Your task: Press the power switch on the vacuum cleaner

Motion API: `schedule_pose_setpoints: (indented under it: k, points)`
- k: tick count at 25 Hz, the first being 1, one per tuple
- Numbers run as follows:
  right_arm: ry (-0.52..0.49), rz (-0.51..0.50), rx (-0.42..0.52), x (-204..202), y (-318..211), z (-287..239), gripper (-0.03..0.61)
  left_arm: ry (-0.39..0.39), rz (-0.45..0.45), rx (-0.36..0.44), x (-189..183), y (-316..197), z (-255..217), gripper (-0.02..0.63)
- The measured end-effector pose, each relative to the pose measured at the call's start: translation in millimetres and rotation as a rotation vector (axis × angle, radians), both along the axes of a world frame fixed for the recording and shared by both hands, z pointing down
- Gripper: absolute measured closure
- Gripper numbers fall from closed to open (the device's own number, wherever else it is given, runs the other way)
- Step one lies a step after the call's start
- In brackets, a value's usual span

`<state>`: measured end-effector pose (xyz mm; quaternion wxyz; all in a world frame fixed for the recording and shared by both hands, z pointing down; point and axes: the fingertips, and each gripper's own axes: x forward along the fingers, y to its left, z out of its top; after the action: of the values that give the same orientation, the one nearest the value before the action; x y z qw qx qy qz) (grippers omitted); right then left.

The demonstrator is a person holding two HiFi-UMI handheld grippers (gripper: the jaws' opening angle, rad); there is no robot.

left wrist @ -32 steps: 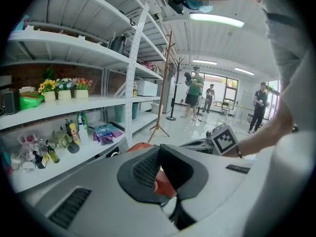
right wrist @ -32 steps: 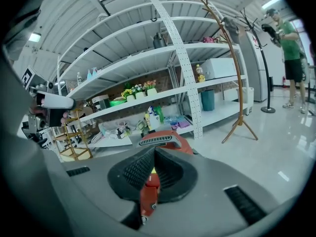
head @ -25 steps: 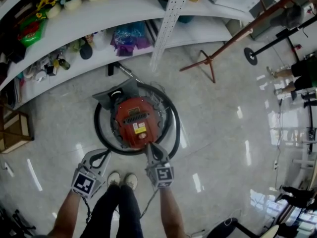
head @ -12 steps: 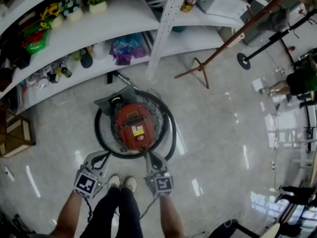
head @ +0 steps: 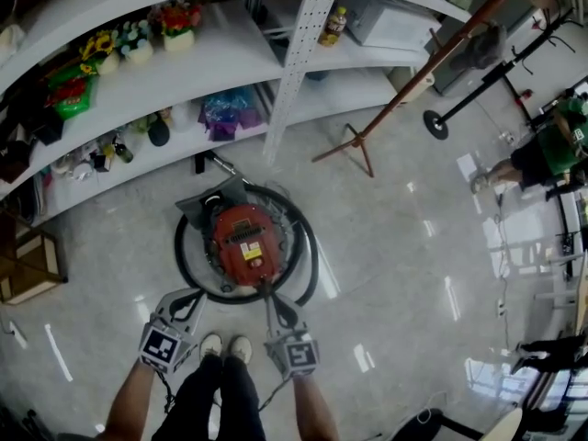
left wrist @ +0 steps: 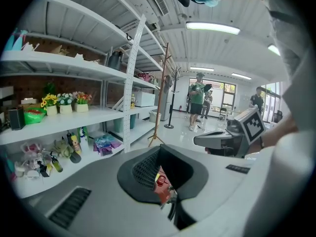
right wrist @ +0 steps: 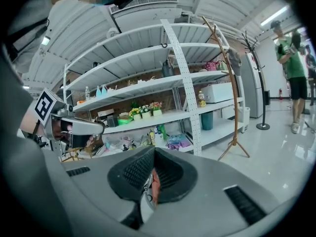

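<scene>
— Where is the vacuum cleaner?

— One round red vacuum cleaner [head: 243, 242] sits on the pale floor [head: 404, 246], just in front of the person's two white shoes [head: 227, 345] and below a long white shelf [head: 230, 58]. One black hose [head: 311, 251] is coiled in a ring around it.

— Which way does it point?

— Its long axis runs from the person's feet toward the shelf, leaning slightly left. The grey end faces the shelf; the red end faces the person.

— And the two tools?

— The left tool [head: 190, 295] is held low, just beside the near left of the hose ring and apart from the red body. Its jaws are together with nothing between them; a sliver of red shows past them. The right tool [head: 269, 294] points at the near edge of the red body, its tip right at that edge. Its jaws are also together and hold nothing. I cannot tell whether the tip touches the switch.

— Anything else nearby?

— One wooden coat stand [head: 404, 90] leans across the upper right.
</scene>
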<state>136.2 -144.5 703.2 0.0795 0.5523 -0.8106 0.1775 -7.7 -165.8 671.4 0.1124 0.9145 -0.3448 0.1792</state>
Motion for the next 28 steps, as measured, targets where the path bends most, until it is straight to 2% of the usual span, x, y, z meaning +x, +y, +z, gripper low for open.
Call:
schedule_pose_setpoints:
  k: [14, 28]
  points:
    - [-0.012, 0.036, 0.053, -4, 22, -80, 0.568, 0.031, 0.041, 0.065, 9, 12, -79, 0.606]
    - [-0.034, 0.100, 0.084, 1, 45, -147, 0.568, 0.040, 0.061, 0.111, 11, 28, -139, 0.606]
